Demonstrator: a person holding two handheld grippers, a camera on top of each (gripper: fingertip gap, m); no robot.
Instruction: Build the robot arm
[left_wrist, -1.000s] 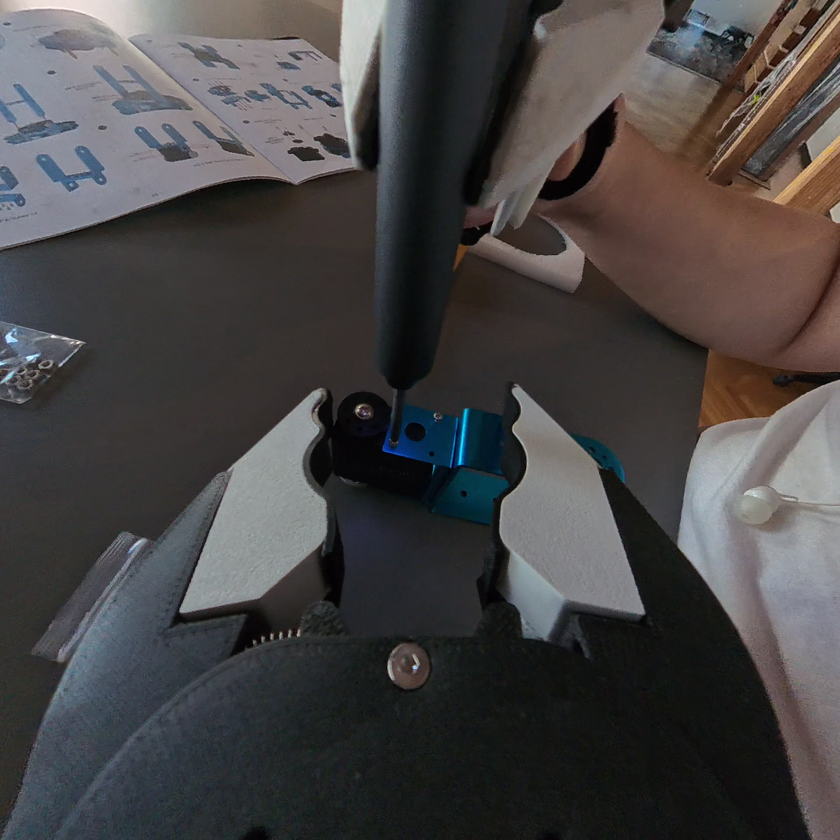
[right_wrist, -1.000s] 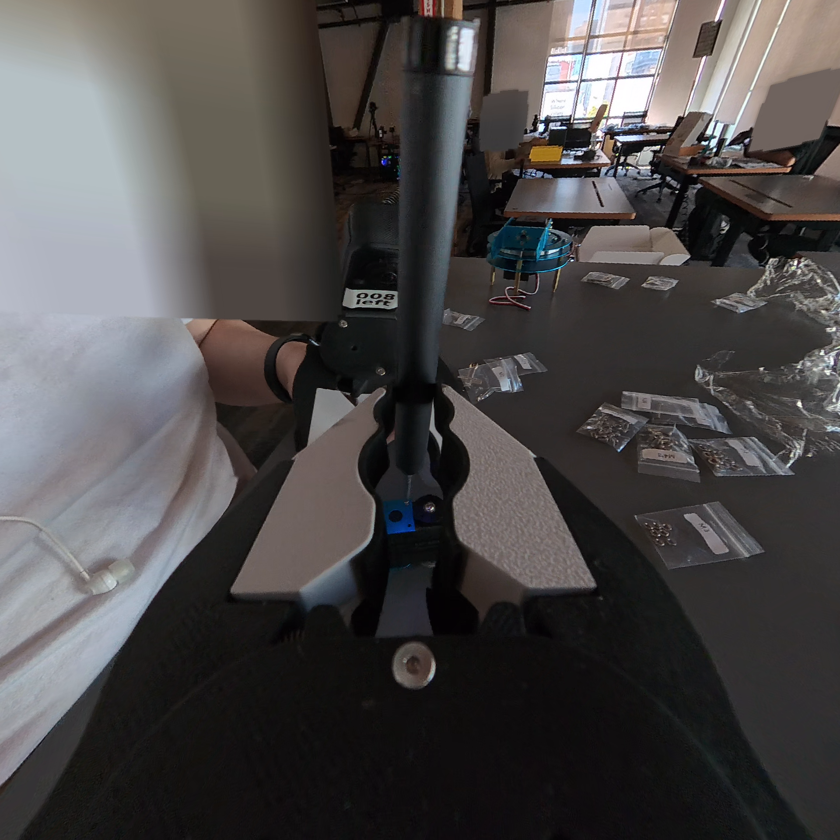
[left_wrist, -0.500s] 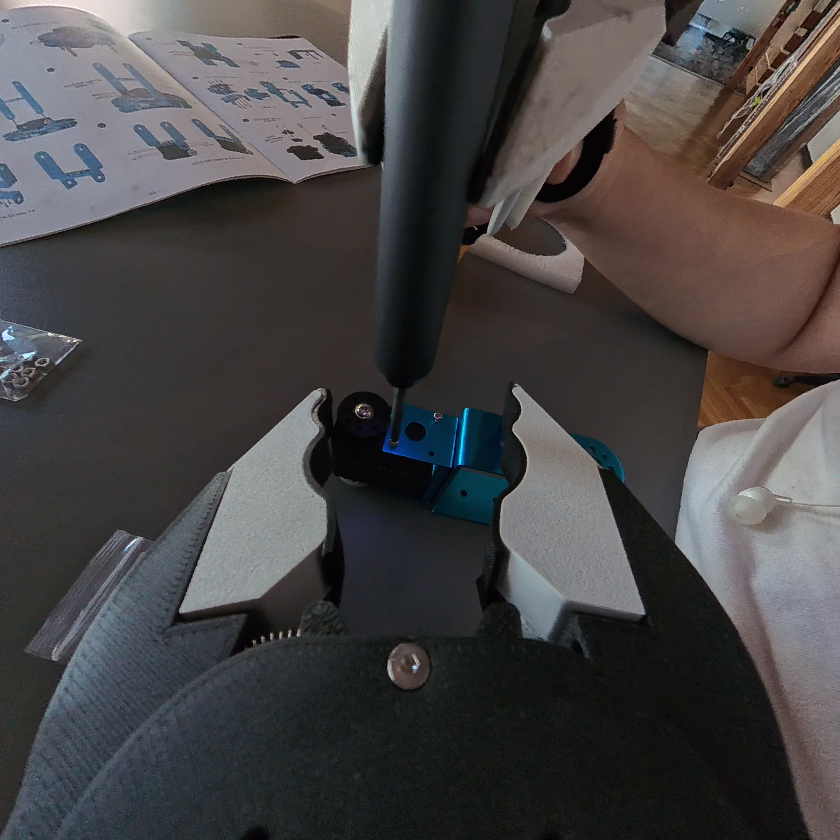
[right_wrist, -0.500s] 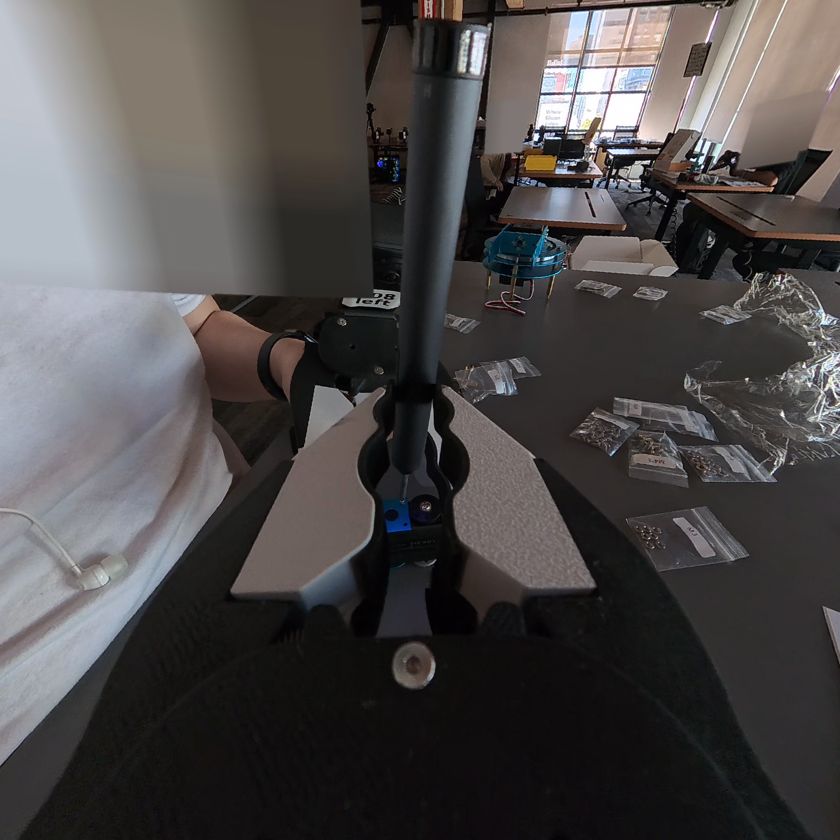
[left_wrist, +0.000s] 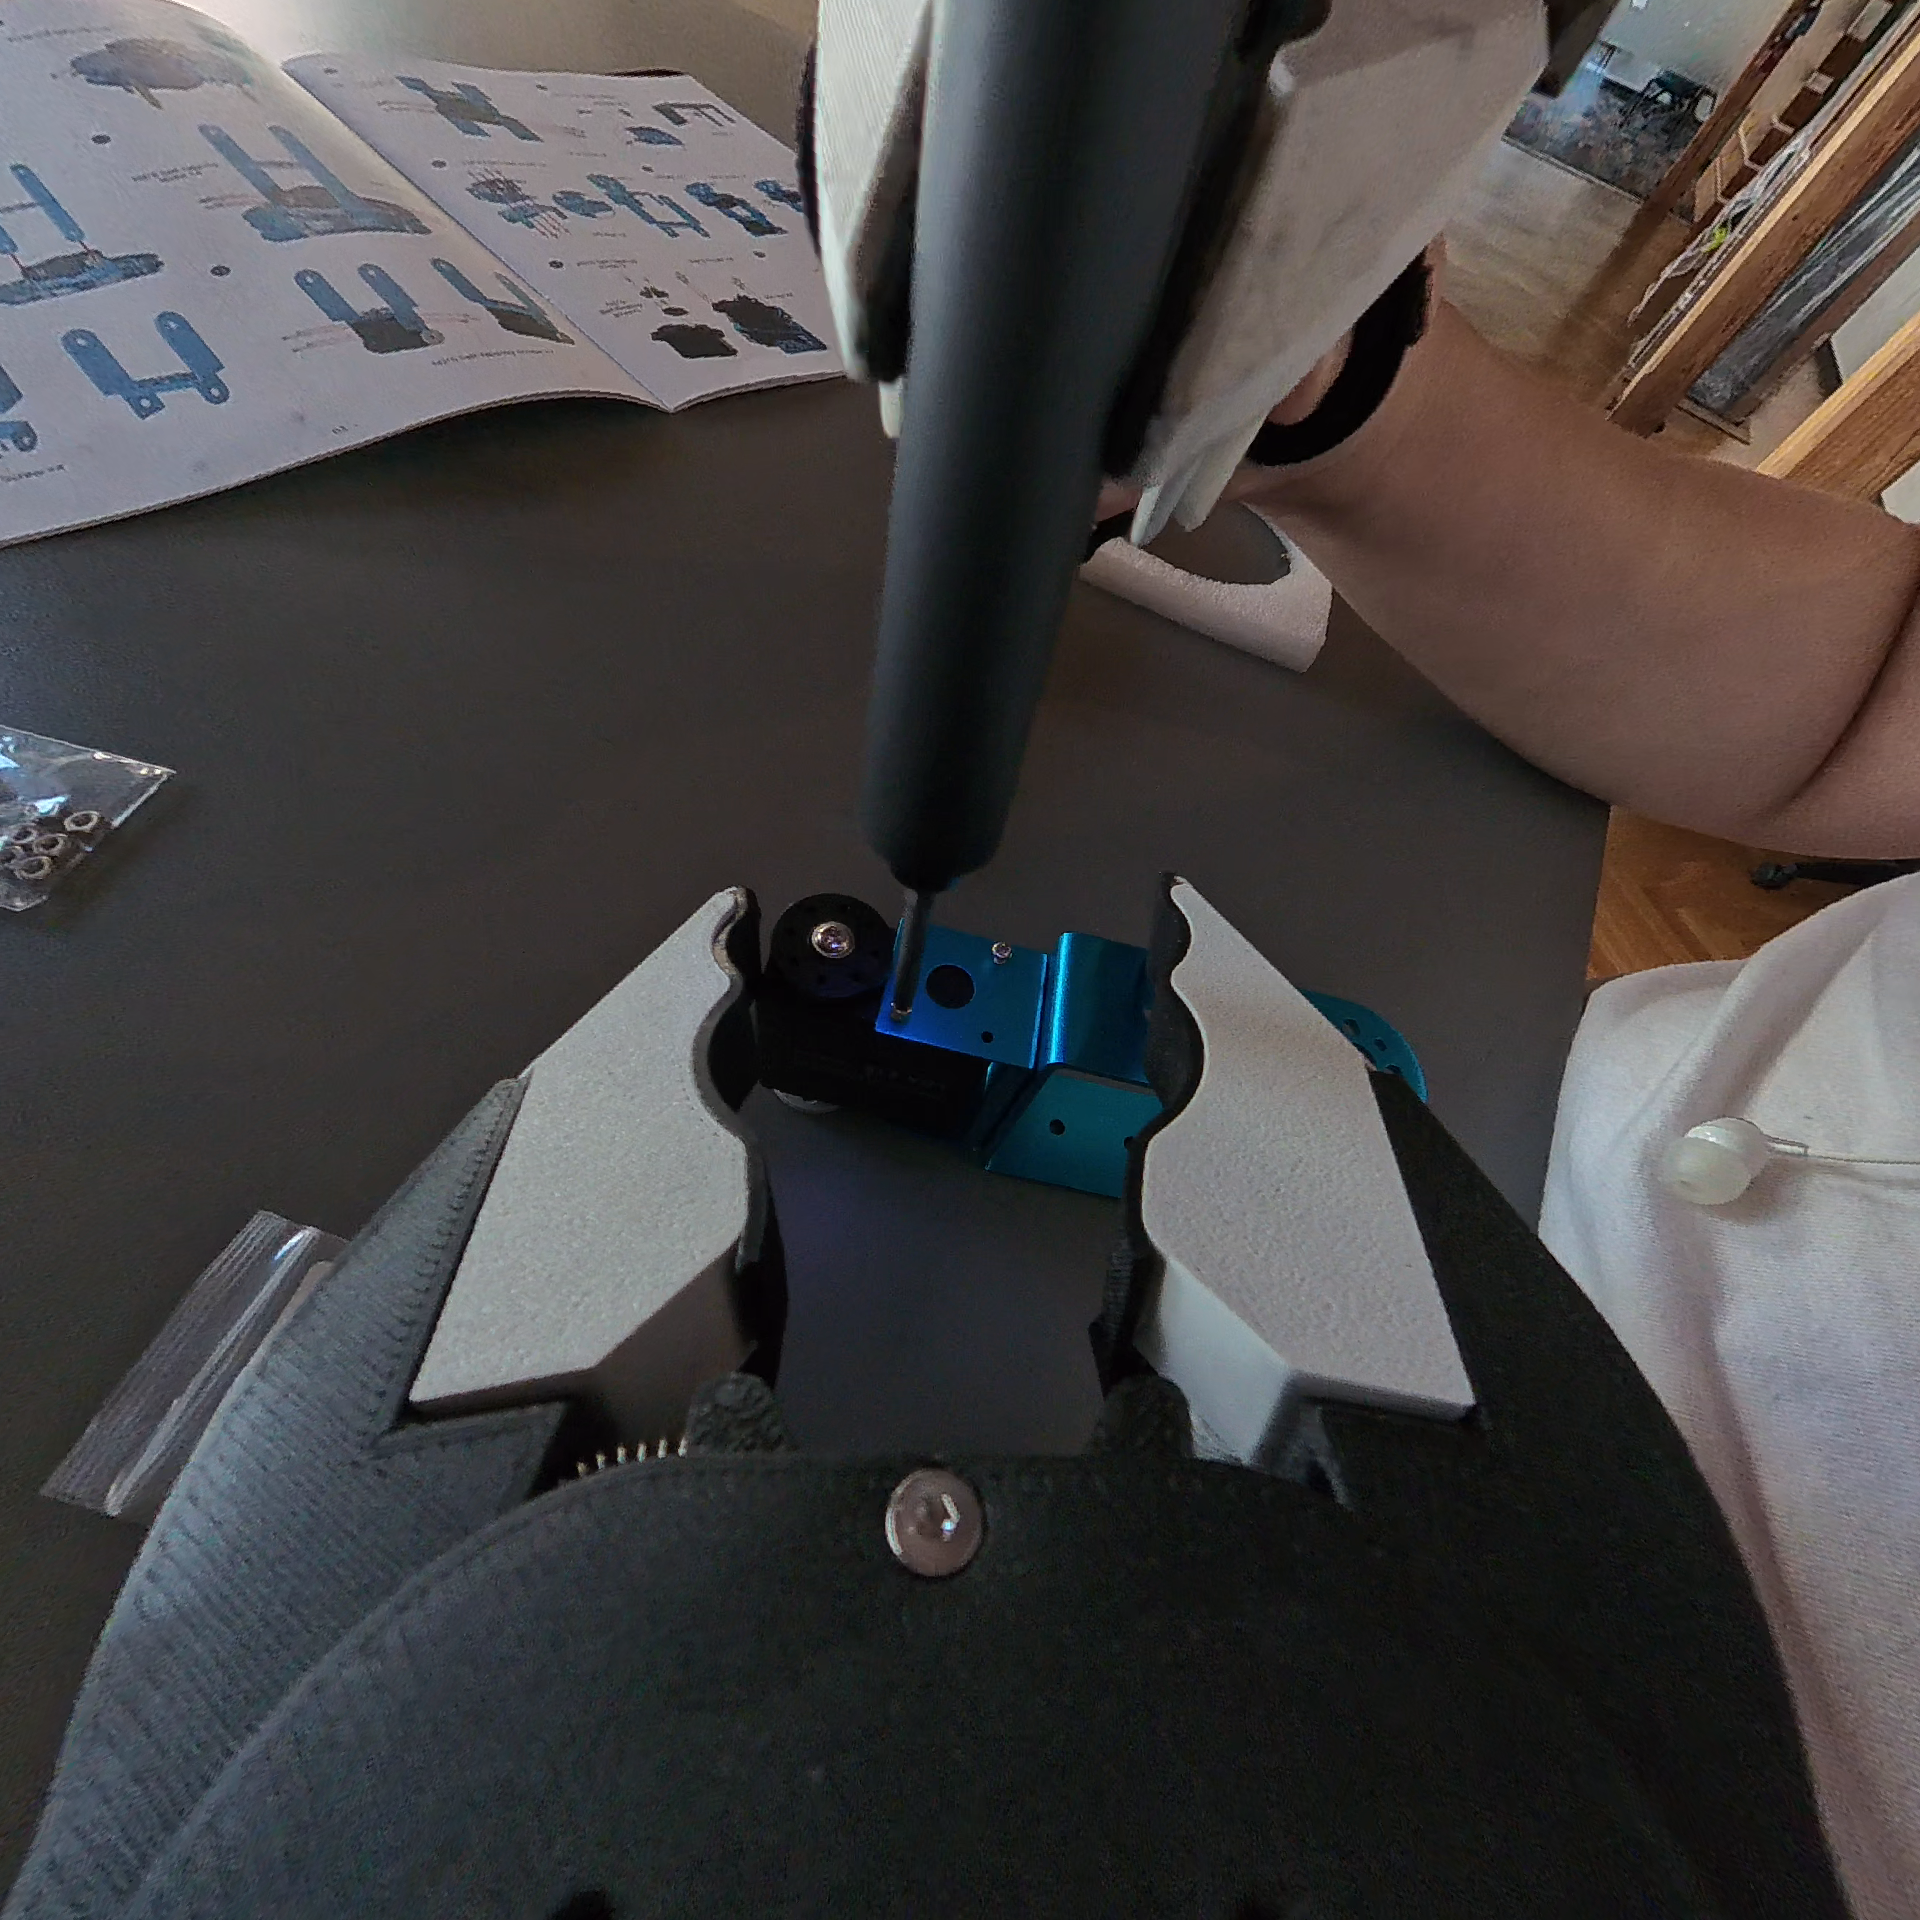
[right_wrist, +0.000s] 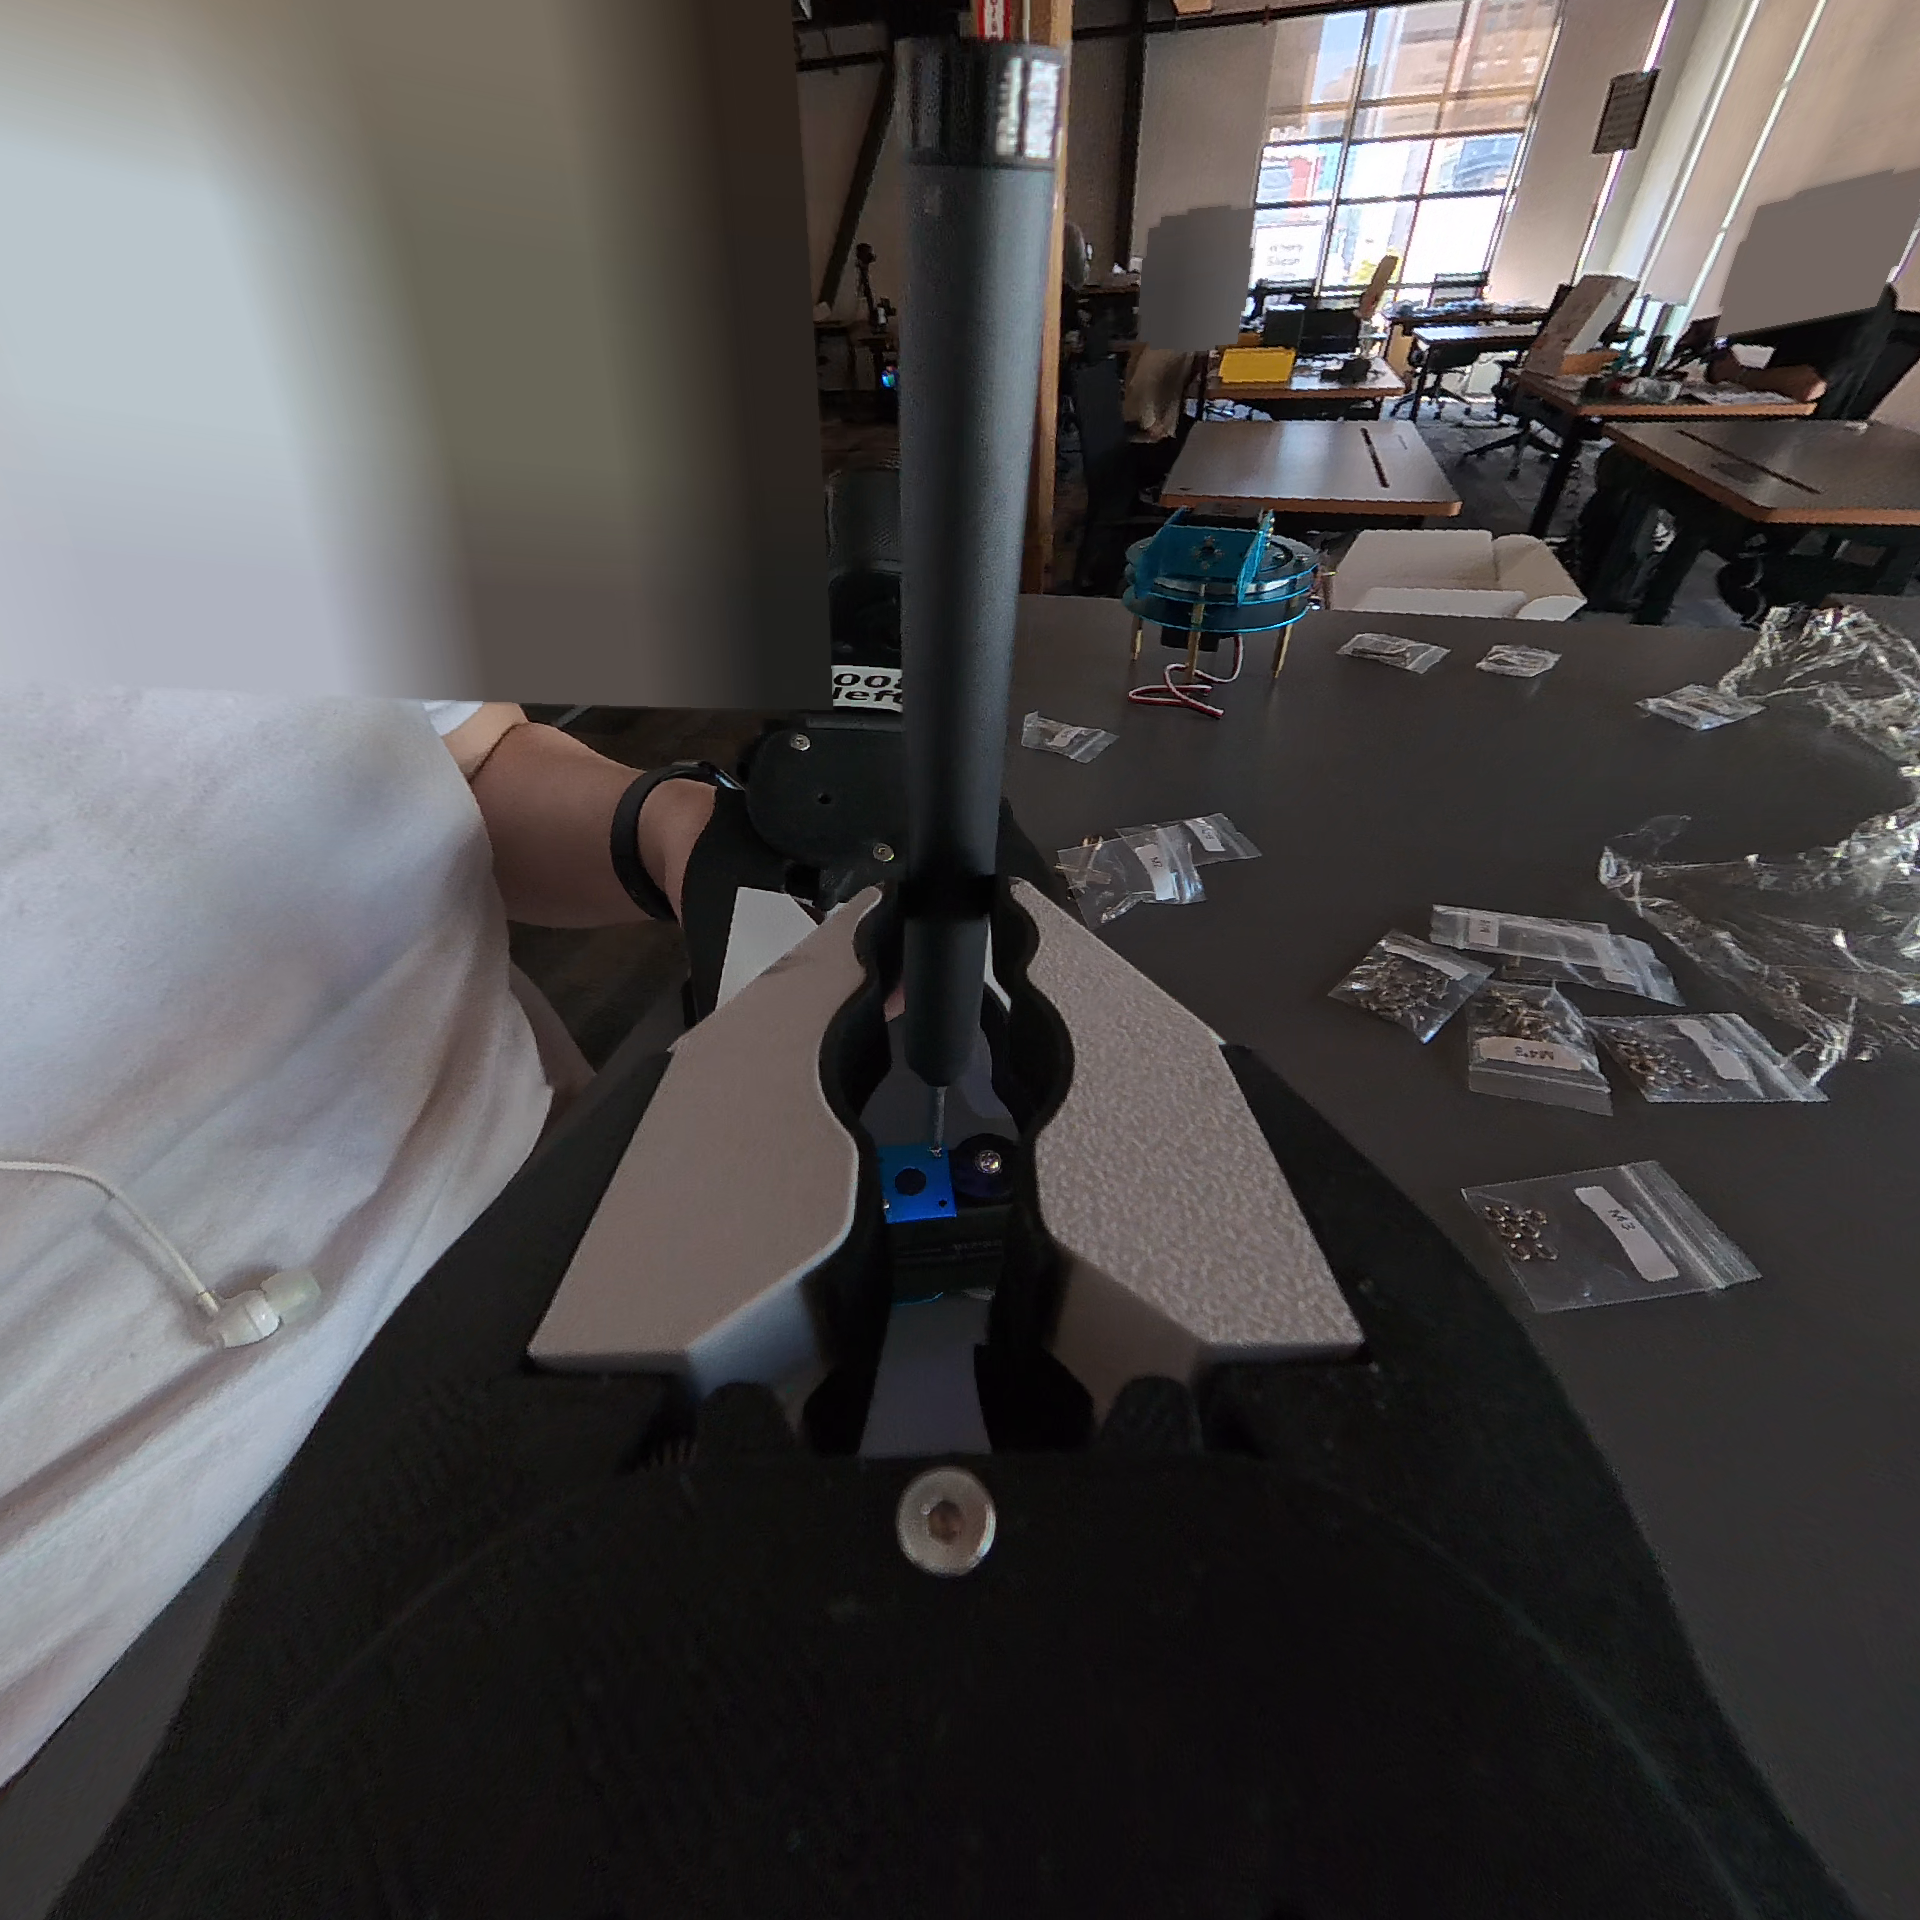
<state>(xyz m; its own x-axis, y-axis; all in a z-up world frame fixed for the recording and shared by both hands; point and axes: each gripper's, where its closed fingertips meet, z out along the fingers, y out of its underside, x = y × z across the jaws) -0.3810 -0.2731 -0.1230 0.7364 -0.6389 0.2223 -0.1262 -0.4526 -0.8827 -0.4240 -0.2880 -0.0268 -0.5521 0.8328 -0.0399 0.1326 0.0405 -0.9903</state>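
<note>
My left gripper (left_wrist: 951, 997) clamps the glossy blue metal bracket (left_wrist: 971, 1003); at 12 o'clock, my right gripper (right_wrist: 945, 914) pinches a matte cylindrical screwdriver (right_wrist: 961, 582).

Between my left fingers (left_wrist: 613, 1122) the dark desk (left_wrist: 499, 675) lies bare up to the blue metal bracket with its black servo (left_wrist: 935, 1029). Above it, the upright dark grey screwdriver (left_wrist: 997, 436) blocks the way. Small clear plastic bags of hardware (right_wrist: 1538, 1049) crowd the right side.
</note>
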